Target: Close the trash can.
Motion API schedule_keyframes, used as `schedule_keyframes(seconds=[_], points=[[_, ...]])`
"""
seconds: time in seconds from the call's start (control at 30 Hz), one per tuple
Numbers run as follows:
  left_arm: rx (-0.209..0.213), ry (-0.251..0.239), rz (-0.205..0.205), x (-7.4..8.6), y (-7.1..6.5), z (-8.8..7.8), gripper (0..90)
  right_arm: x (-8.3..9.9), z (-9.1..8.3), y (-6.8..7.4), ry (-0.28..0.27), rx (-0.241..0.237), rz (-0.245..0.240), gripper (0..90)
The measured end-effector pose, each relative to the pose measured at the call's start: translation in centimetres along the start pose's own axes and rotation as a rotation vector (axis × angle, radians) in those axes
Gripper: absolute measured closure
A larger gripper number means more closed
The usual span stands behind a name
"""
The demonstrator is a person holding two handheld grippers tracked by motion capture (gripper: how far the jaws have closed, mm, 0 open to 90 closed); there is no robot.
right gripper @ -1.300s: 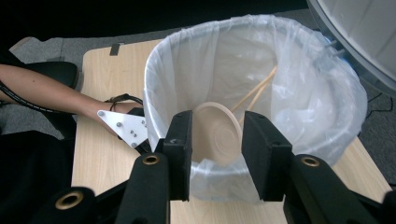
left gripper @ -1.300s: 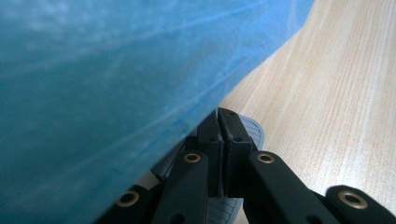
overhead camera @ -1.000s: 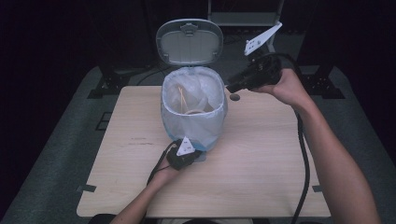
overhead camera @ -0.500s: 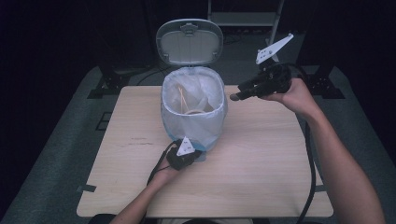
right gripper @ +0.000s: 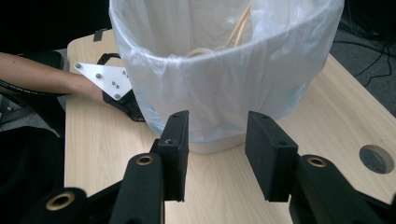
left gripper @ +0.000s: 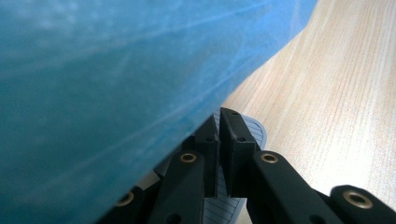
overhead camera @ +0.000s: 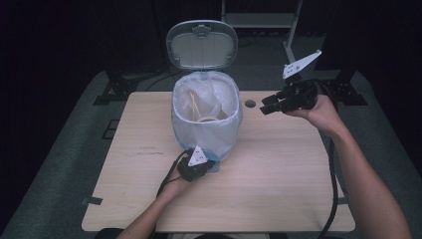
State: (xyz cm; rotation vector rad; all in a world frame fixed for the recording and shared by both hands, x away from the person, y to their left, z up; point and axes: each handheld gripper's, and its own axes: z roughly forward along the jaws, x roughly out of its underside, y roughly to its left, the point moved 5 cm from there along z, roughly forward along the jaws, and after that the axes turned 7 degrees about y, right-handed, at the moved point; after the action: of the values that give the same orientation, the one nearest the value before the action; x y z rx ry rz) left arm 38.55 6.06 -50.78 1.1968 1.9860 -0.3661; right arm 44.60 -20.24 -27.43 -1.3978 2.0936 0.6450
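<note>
- The bench (overhead camera: 278,189) has a pale, straight-grained wood top, rectangular with rounded corners, and a small round hole (overhead camera: 250,104) near its far edge.
- A small pedal bin (overhead camera: 206,119) stands near the middle of the bench; it is rounded and lined with a thin, crinkled, translucent bluish-white bag (right gripper: 224,79) folded over the rim.
- Its grey lid (overhead camera: 201,44), oval with a ribbed inner panel, stands raised at the back.
- Inside the bin lie thin pale sticks (overhead camera: 193,103) and a pale ring-shaped object (overhead camera: 206,118); what the ring is cannot be told.
- The left gripper (overhead camera: 195,167) sits low on the bench against the near foot of the bin. In the left gripper view its black jaws are clenched together, pads meeting, over a grey ribbed pedal (left gripper: 254,133), with the bag's blue film just above them.
- The right gripper (overhead camera: 271,103) is held above the bench to the right of the bin, apart from it, near the hole. In the right gripper view its flat, matte black jaws stand wide apart, released and gripping nothing, pointing at the bin's side.
</note>
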Motion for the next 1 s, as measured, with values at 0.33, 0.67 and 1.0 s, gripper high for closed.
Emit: schedule_keyframes(seconds=[0.33, 0.67, 1.0], points=[[-0.007, -0.005, -0.003, 0.0, -0.1, 0.0, 85.7, 2.3, 0.8, -0.5, -0.02, -0.003, 0.034, 57.2], [-0.027, -0.008, 0.009, 0.0, 0.0, -0.1, 81.7, 5.1, 1.8, -0.9, -0.04, -0.008, 0.063, 54.1], [0.059, 0.02, 0.064, -0.9, -1.0, -2.5, 66.9, 7.9, 3.0, -1.1, -0.05, 0.004, 0.09, 50.4]])
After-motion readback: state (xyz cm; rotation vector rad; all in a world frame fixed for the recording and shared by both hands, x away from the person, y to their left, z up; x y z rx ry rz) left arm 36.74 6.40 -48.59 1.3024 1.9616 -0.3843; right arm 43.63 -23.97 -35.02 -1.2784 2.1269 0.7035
